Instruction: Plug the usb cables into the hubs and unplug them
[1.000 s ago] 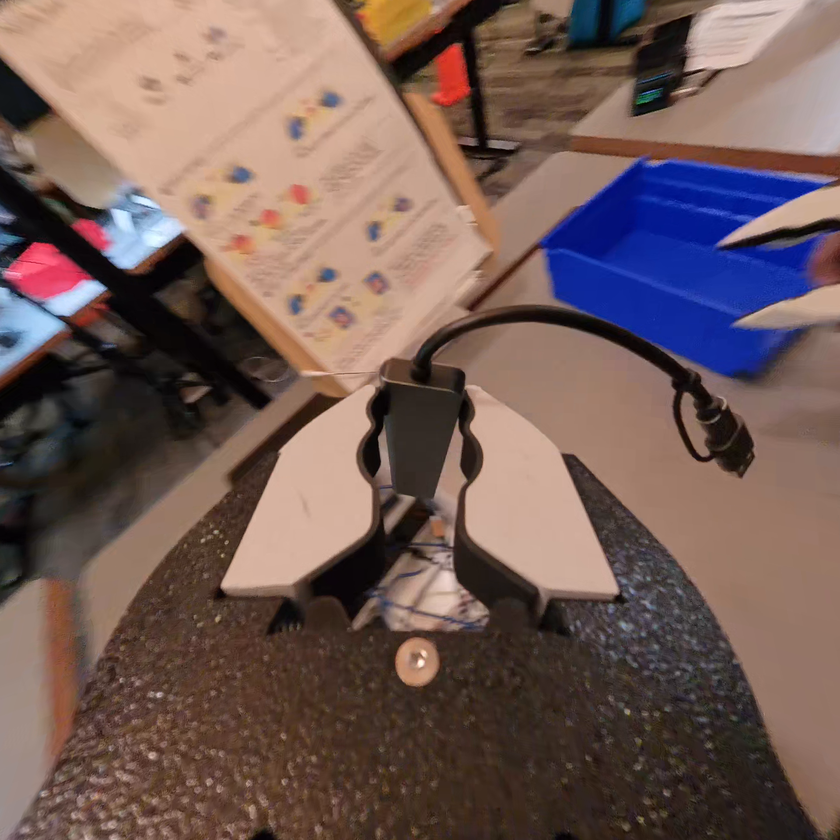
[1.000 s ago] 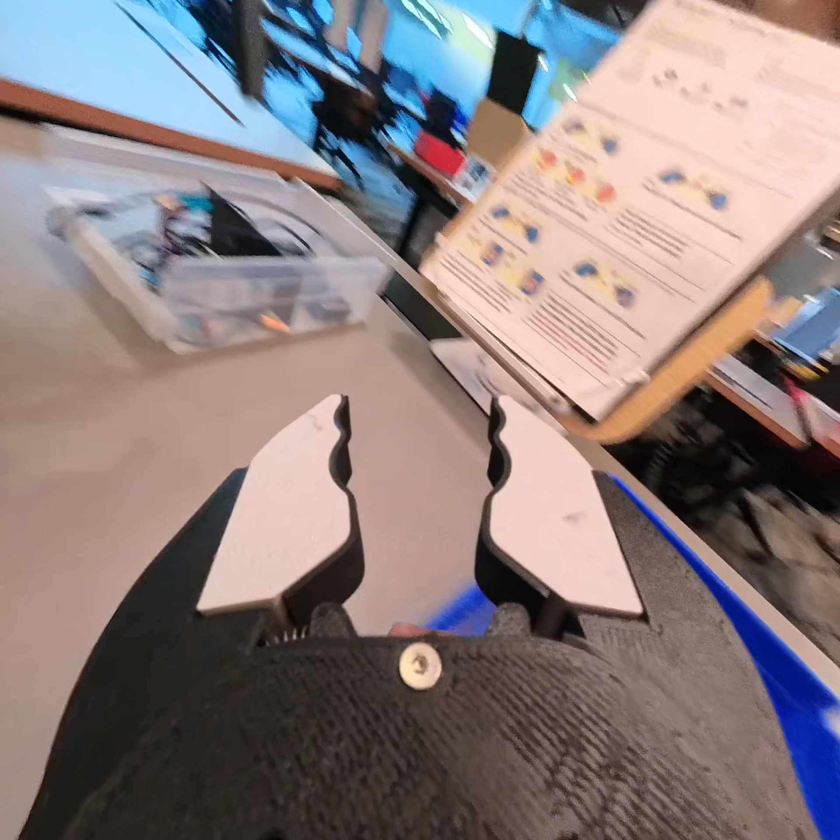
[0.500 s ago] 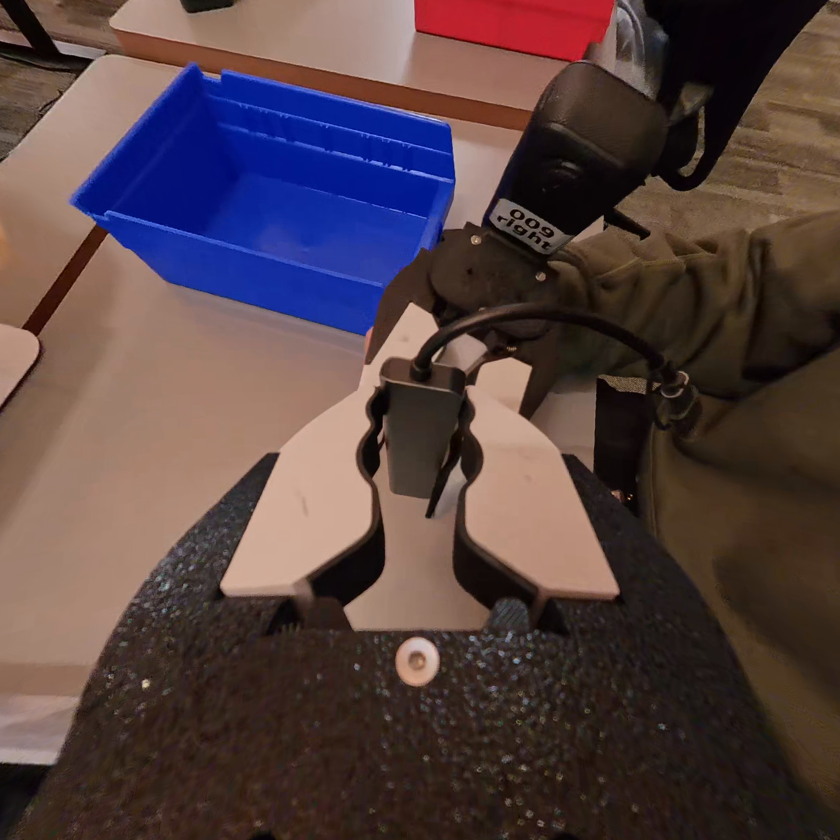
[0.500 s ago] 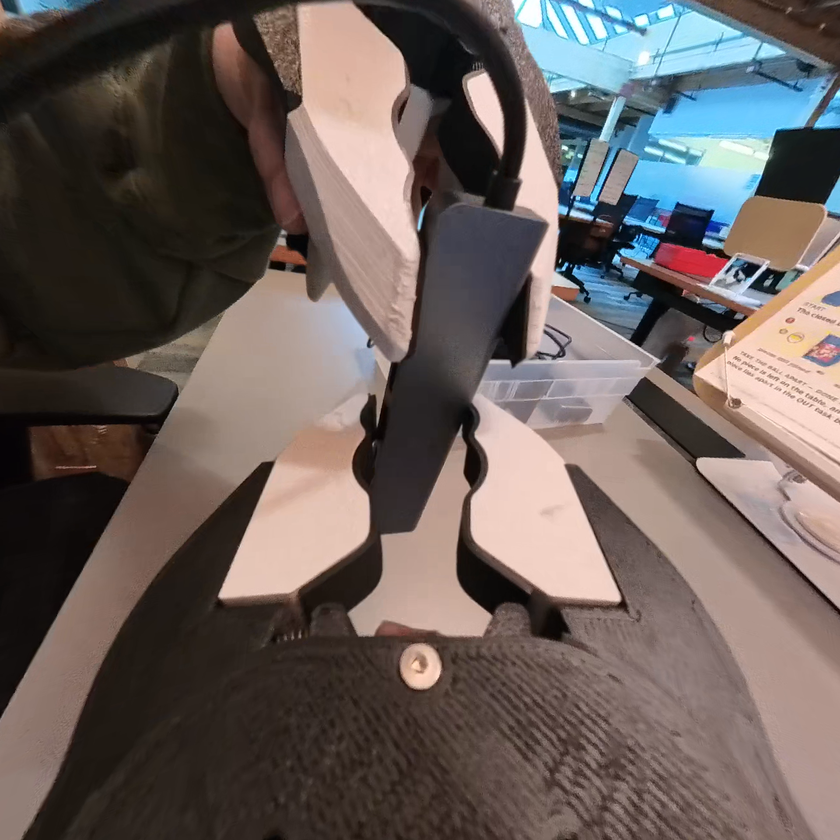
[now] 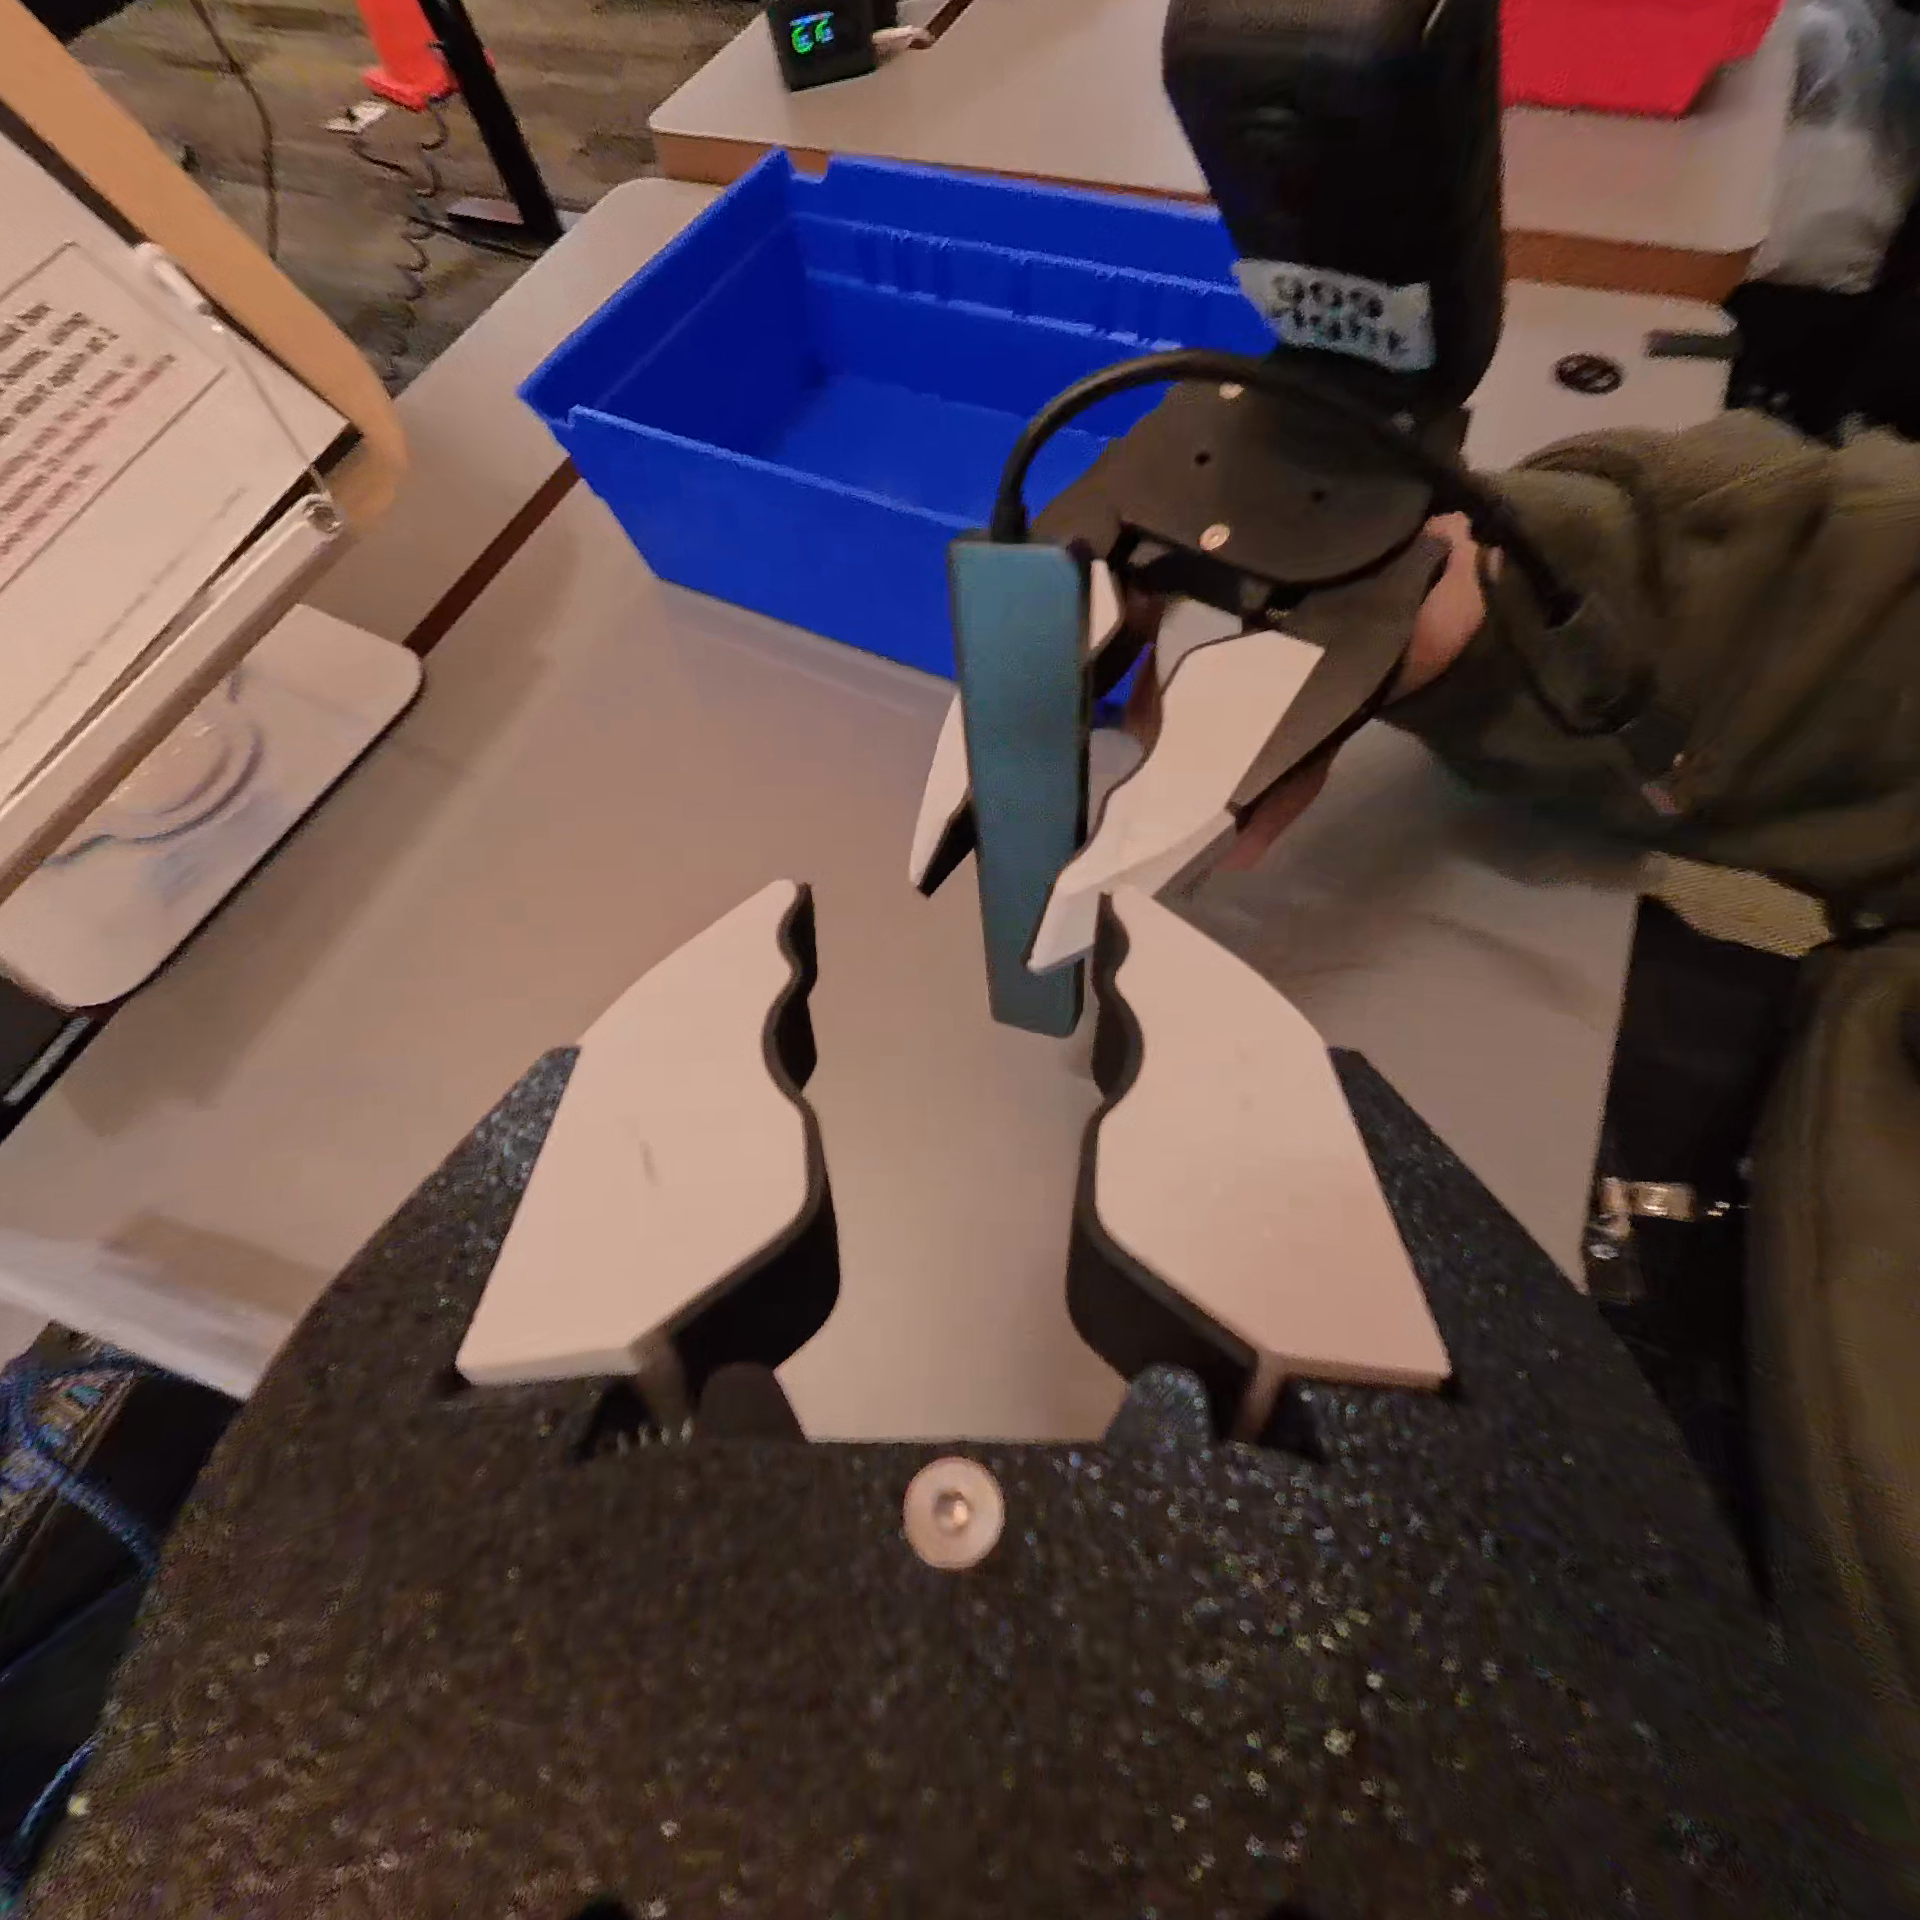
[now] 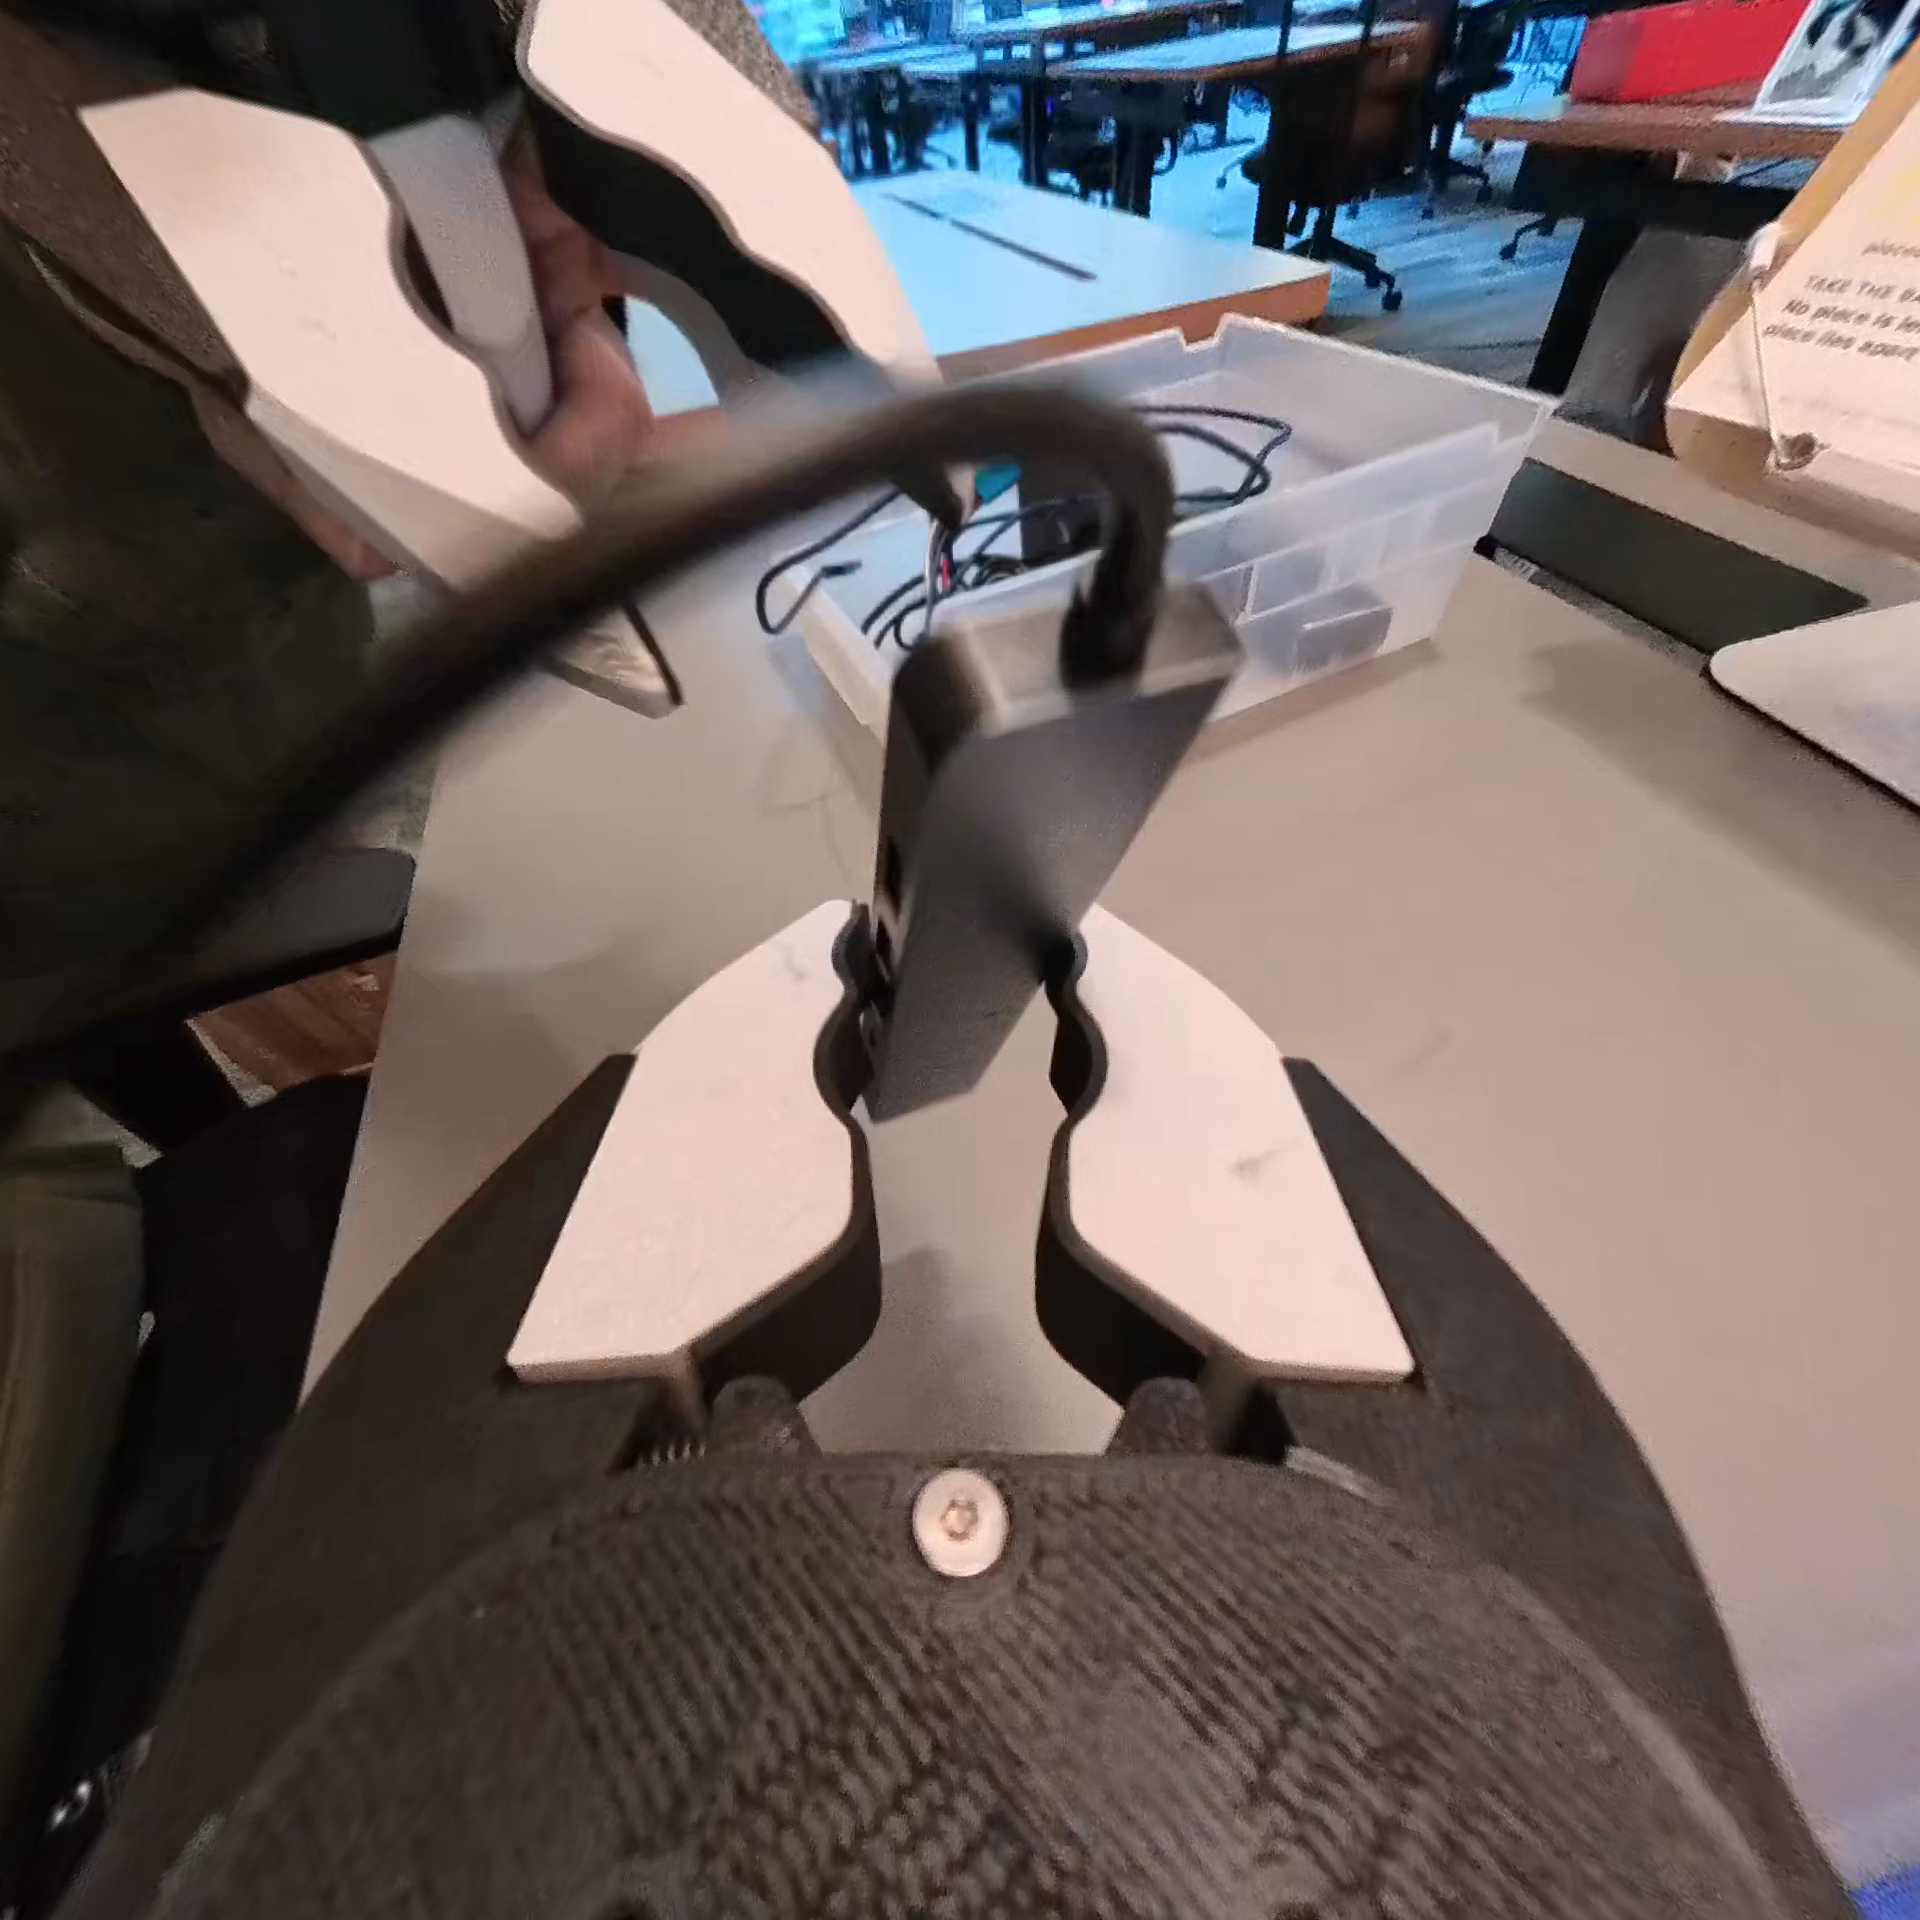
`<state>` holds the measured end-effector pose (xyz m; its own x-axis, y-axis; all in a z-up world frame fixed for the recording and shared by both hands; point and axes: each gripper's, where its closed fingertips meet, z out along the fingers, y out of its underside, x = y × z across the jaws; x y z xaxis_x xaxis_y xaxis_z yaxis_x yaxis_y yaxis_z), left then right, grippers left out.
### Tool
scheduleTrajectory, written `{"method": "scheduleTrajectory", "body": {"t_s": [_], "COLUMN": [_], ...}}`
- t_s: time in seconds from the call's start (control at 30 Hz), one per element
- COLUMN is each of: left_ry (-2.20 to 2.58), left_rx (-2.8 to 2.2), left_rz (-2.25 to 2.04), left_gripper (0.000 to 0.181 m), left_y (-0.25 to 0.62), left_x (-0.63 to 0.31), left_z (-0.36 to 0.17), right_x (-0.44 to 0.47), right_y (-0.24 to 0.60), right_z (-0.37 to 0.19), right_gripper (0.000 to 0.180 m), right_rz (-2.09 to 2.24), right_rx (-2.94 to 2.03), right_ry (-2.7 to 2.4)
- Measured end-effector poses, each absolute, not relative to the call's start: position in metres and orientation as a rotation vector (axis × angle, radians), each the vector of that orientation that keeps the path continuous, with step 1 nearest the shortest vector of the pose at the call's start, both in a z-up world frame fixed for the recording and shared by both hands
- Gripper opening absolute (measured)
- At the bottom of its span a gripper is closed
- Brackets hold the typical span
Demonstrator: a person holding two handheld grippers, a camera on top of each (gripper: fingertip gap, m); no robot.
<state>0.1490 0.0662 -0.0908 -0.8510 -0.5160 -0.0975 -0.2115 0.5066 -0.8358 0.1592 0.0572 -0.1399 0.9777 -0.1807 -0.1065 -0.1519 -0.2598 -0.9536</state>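
Note:
A dark grey USB hub (image 5: 1023,790) with a short black cable (image 5: 1132,369) arching from its top stands upright above the grey table (image 5: 623,831). My right gripper (image 6: 956,987) is shut on the hub's lower end (image 6: 1029,831); the hub's ports show on its left side. In the left wrist view the right gripper (image 5: 987,904) comes in from the upper right and clamps the hub. My left gripper (image 5: 956,925) is open and empty, just in front of the hub, its right finger close beside it. Its white fingers (image 6: 312,312) show at the upper left of the right wrist view.
An empty blue bin (image 5: 831,416) stands behind the hub. A clear plastic box (image 6: 1351,499) holds black cables. An instruction board on a stand (image 5: 125,416) is at the left. A person's olive sleeve (image 5: 1714,644) fills the right. A red bin (image 5: 1621,52) sits on a far table. Spacing between my two grippers at the tips: around 6 cm.
My left gripper, shut on the hub before, has opened and let it go. My right gripper came in open, closed on the hub and now holds it alone.

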Motion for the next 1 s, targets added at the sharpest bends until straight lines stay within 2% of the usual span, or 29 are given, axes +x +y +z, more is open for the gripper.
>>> {"method": "scheduleTrajectory", "body": {"t_s": [0.23,0.37,0.53,0.63,0.73,0.83,1.0], "left_ry": [2.478,2.557,2.558,2.514,2.412,2.269,1.934], "left_rx": [-0.524,-0.429,-0.431,-0.437,-0.511,-0.559,-0.453], "left_rz": [-1.289,-1.112,-1.022,-1.058,-1.295,-1.705,-2.330], "left_gripper": [0.051,0.053,0.028,0.028,0.028,0.028,0.028], "left_y": [0.043,0.025,0.010,0.008,0.009,0.016,0.040], "left_x": [0.149,0.151,0.155,0.158,0.160,0.157,0.139], "left_z": [-0.094,-0.103,-0.113,-0.112,-0.094,-0.063,-0.015], "right_x": [0.152,0.156,0.160,0.162,0.164,0.158,0.143], "right_y": [0.067,0.065,0.063,0.060,0.058,0.055,0.041], "right_z": [-0.154,-0.157,-0.156,-0.154,-0.136,-0.114,-0.076], "right_gripper": [0.031,0.031,0.030,0.029,0.030,0.044,0.046], "right_rz": [-0.044,-0.108,-0.154,-0.163,-0.172,-0.168,-0.142], "right_rx": [-1.926,-1.965,-1.967,-1.937,-1.806,-1.657,-1.427], "right_ry": [0.226,0.238,0.253,0.248,0.238,0.157,0.056]}}
